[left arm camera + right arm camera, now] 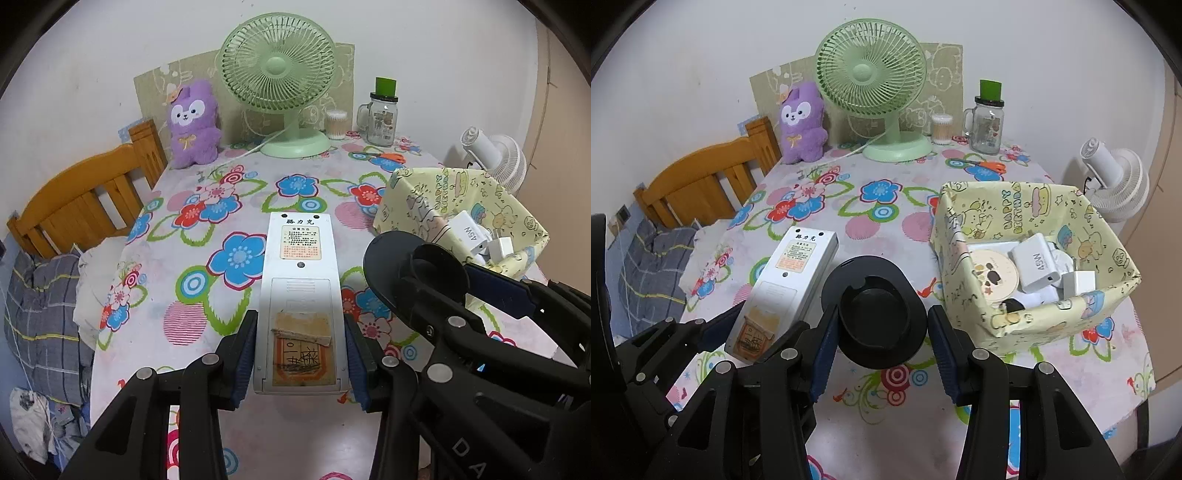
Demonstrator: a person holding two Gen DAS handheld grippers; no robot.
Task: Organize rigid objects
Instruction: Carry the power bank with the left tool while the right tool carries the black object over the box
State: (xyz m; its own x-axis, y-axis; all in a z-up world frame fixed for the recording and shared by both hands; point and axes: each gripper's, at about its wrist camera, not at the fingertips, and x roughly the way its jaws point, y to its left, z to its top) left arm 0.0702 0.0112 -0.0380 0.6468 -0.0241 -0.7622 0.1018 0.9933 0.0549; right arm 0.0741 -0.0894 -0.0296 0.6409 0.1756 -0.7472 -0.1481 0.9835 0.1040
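Between the blue pads of the left gripper a white remote control is clamped by its near end, back side up, with a worn paper label facing the camera. Its far end projects forward over the flowered bench, clear of the cloth.

Just beside it, the right gripper is closed on a black round dish-like object, pads pressed against its two sides. The object is held tilted, hollow side toward the camera, above the bench. In the right wrist view the remote is seen to the left of the black object, the two nearly touching.

To the right of both grippers a yellow cartoon-printed basket stands on the bench. White chargers and a round cream-coloured disc are seen inside it. The basket is near the black object but apart from it.

At the far edge of the bench a green fan, a purple plush toy, a glass jar with green lid and orange-handled scissors are noted.
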